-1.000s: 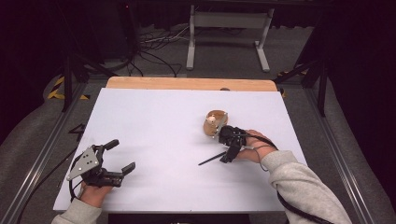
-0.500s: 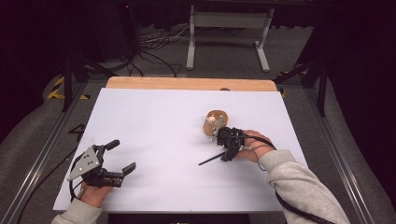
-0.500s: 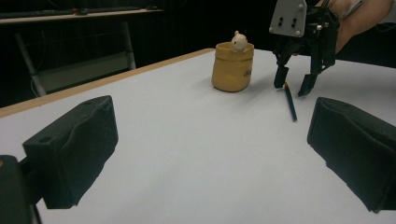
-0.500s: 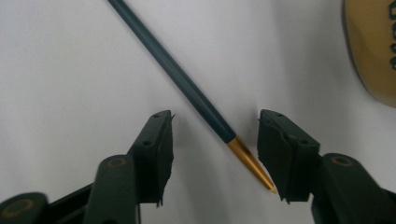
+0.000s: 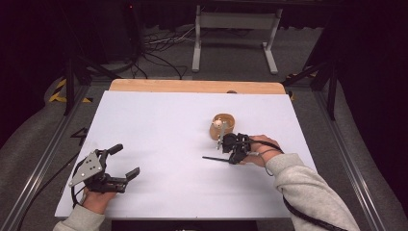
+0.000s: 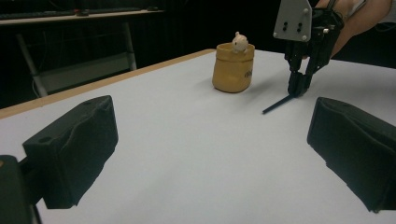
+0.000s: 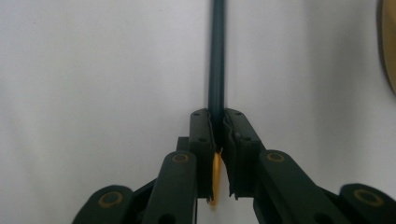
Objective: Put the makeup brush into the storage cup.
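1. Right gripper (image 5: 230,155): jaws just closed, clamping a thin dark pencil (image 5: 214,158) lying flat on the matte white table (image 5: 159,130)
2. Left gripper (image 5: 126,163): blocky black jaws wide apart, nothing held
3. Squat tan pot (image 5: 223,126) just beyond the pencil

So there's a big white table top (image 5: 159,130) with a strip of bare wood along its far edge. Right of center sits a small tan pot-shaped holder (image 5: 223,126) with something pale poking out of it. Just below it, the right gripper (image 5: 232,155), black, held by a hand in a grey sleeve, has just been closing its jaws onto one end of a thin dark pencil (image 5: 214,158) lying flat on the table. Lower left of the frame, the left gripper (image 5: 125,161) rests with its jaws spread wide, nothing between them.
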The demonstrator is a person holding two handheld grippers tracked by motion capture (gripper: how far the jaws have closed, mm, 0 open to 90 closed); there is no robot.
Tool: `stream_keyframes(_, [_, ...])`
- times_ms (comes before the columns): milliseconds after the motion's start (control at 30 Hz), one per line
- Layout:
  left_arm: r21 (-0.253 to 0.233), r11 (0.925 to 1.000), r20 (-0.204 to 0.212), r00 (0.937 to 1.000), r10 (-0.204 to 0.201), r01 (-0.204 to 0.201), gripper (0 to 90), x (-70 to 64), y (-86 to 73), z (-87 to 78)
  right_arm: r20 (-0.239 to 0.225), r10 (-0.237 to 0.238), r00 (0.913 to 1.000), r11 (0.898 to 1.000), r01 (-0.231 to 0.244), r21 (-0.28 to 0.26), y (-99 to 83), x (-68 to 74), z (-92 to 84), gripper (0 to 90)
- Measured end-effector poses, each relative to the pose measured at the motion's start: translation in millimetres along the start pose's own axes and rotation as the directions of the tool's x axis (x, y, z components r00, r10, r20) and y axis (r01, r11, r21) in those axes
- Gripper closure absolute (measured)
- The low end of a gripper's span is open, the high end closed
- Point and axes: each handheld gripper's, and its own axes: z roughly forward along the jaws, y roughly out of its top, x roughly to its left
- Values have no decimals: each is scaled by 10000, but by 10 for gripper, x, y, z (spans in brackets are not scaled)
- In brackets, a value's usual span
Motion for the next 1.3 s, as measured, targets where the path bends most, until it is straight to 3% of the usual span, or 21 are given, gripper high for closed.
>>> stream_keyframes(133, [-21,10000,-297,9995,74,-75,16,-8,45,-16,32,-69,10000,10000,69,-15,-1,9,0,831])
stream_keyframes(400, [7,9997,-394,9990,229,-229,0,-45,97,45,159,21,9999,9997,-17,-237,-16,36,-106,833])
stream_keyframes(633, [-26,9999,229,9996,142,-141,17,-66,141,143,393,-147,9991,9991,163,-396,15,95,-270,833])
stream_keyframes(833, [57,9998,946,9954,160,-166,44,-63,216,185,423,-449,9981,9980,467,-431,89,187,-377,833])
stream_keyframes(1133, [326,9984,1719,9843,407,-470,33,-118,270,360,448,-996,9940,9934,1019,-520,237,365,-542,833])
stream_keyframes(1300, [302,9975,2286,9719,559,-645,30,-173,313,487,392,-1111,9930,9922,1131,-523,285,428,-578,833])
